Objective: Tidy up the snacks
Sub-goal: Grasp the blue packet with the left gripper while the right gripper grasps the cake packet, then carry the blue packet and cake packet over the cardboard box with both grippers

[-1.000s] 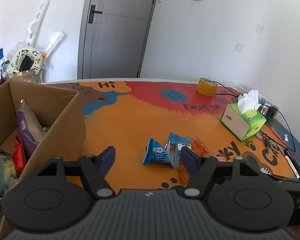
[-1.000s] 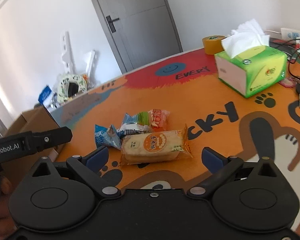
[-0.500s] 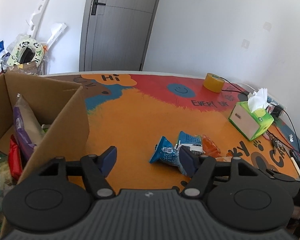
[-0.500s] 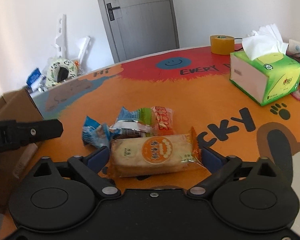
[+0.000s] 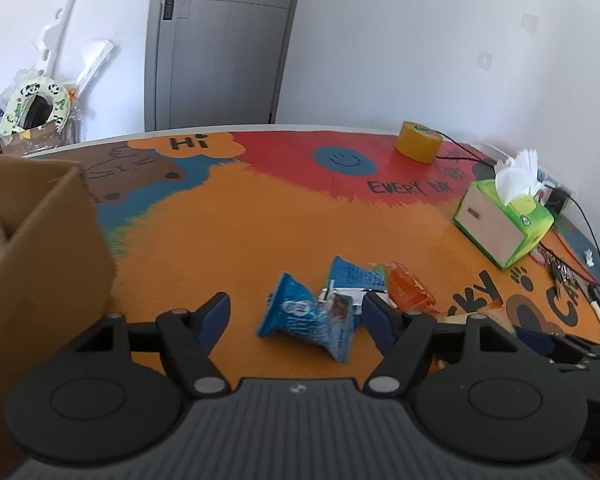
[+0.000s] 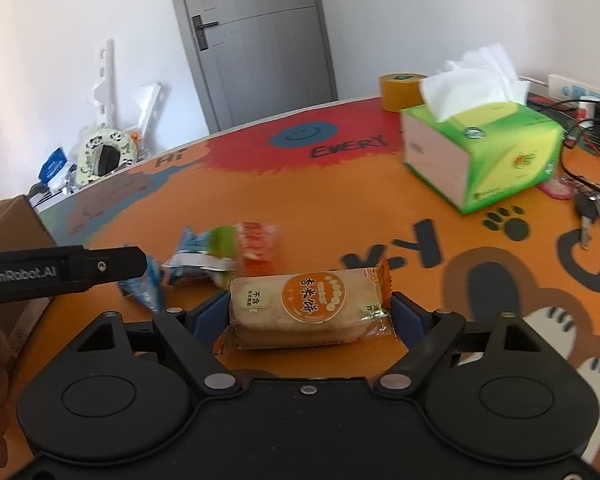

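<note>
My right gripper (image 6: 311,314) has its jaws closed in on both ends of a pale rice-cracker packet with an orange label (image 6: 306,306), which sits between them on the orange table mat. My left gripper (image 5: 296,312) is open above the mat, with a blue snack packet (image 5: 310,316) lying between its fingers, untouched. Behind that lie a blue-green packet (image 5: 354,280) and an orange packet (image 5: 410,288). The same packets show in the right wrist view: blue-green (image 6: 208,250) and orange (image 6: 256,246). A cardboard box (image 5: 40,248) stands at the left.
A green tissue box (image 5: 504,224) (image 6: 480,152) stands at the right. A yellow tape roll (image 5: 418,146) sits at the far side. Keys (image 6: 588,210), cables and a power strip lie at the right edge. Clutter and a grey door are beyond the table.
My right gripper has moved forward and closed its jaws around the rice-cracker packet. My left gripper has shifted right, away from the box, toward the blue packet.
</note>
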A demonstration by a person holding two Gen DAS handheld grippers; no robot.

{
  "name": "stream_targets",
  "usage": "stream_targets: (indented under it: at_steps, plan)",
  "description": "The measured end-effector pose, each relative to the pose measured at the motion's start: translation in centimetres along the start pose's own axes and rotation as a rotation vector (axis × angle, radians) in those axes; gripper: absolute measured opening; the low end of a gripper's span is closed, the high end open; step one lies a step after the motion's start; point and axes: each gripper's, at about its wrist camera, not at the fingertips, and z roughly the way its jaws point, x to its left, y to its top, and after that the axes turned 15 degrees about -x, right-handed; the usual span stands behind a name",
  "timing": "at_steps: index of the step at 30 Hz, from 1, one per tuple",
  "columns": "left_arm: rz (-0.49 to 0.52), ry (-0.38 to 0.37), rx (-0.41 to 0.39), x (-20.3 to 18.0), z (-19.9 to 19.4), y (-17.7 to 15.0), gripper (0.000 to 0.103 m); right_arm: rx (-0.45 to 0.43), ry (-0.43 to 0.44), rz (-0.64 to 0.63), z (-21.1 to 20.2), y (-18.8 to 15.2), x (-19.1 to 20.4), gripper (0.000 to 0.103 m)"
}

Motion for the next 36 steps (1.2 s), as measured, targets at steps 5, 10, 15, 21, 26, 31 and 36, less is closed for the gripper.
stream_targets:
  at_steps: [5,10,15,21,26,31,36]
  plan:
    - [0.023,0.002,0.024,-1.0,1.5,-0.6,0.073,-0.003,-0.017,0.017,-0.3,0.1,-1.5,0.084]
    - [0.039,0.003,0.024,-1.3,2.5,-1.1,0.073,-0.006,-0.029,0.036,-0.3,0.1,-2.4,0.086]
    - [0.058,0.010,0.015,-1.3,2.6,-1.4,0.057,0.004,-0.030,0.013,0.1,0.1,-1.7,0.098]
    - [0.039,0.009,0.004,-0.7,2.1,-1.2,0.049,0.008,-0.070,-0.058,0.8,0.0,-0.3,0.103]
    - [0.024,0.008,-0.003,-0.1,1.0,-1.1,0.045,-0.002,-0.091,-0.096,0.4,-0.2,0.5,0.087]
    - [0.009,-0.006,-0.020,0.3,-0.7,-0.8,0.044,0.002,-0.059,-0.082,-0.6,0.0,1.0,0.081]
    - [0.008,-0.015,-0.047,0.5,-2.6,-0.5,0.044,-0.042,-0.039,-0.073,-2.5,0.3,2.2,0.081]
